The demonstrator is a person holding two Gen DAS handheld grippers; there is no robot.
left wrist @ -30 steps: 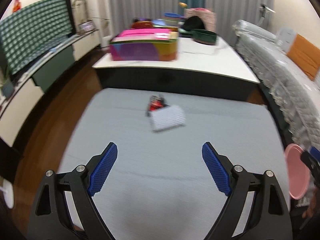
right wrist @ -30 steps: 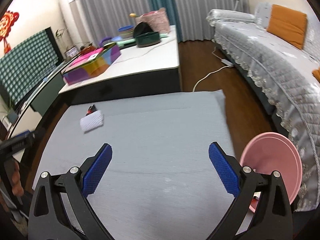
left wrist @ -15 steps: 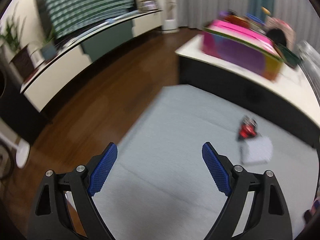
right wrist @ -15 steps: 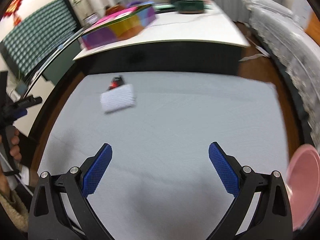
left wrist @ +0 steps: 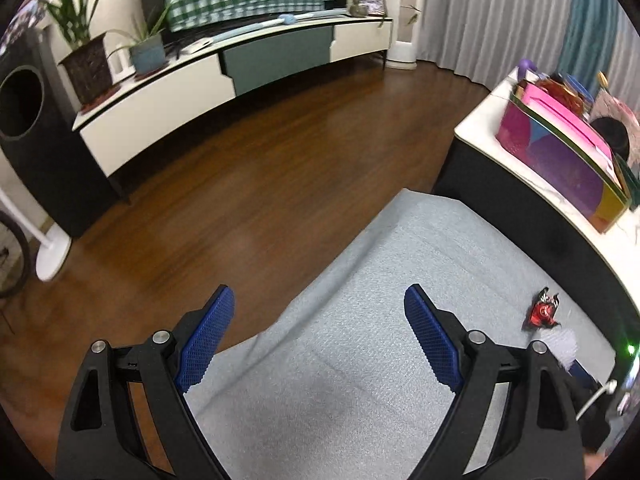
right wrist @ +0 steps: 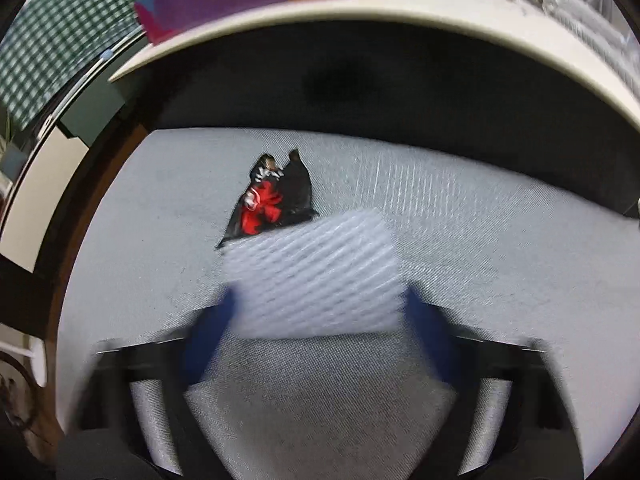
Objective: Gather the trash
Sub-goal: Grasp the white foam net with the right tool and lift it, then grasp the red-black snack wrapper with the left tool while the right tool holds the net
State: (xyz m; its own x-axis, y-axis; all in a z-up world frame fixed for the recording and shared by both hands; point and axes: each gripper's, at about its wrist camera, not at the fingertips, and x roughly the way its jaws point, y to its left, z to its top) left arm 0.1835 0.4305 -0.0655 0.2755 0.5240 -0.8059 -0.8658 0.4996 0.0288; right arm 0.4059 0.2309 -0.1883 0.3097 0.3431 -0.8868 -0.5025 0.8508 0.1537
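A white foam net sleeve (right wrist: pixel 316 276) lies on the grey rug (right wrist: pixel 480 240), with a crumpled red and black wrapper (right wrist: pixel 272 204) just behind it. My right gripper (right wrist: pixel 320 316) is open, low over the rug, its blurred blue fingers (right wrist: pixel 208 344) on either side of the sleeve's near end. My left gripper (left wrist: pixel 316 336) is open and empty over the rug's left edge. In the left wrist view the wrapper (left wrist: pixel 542 312) and the sleeve (left wrist: pixel 564 344) lie far right, the sleeve partly hidden behind the right finger.
A low white table (right wrist: pixel 400 12) with a colourful box (left wrist: pixel 560 160) stands just beyond the rug. A long TV cabinet (left wrist: pixel 240 68) with potted plants (left wrist: pixel 88 60) lines the far wall across the brown wooden floor (left wrist: pixel 240 184). A black speaker box (left wrist: pixel 36 140) stands at left.
My right gripper has dropped and moved forward up to the foam sleeve, still open. My left gripper has swung left, away from the trash, toward the floor and TV cabinet.
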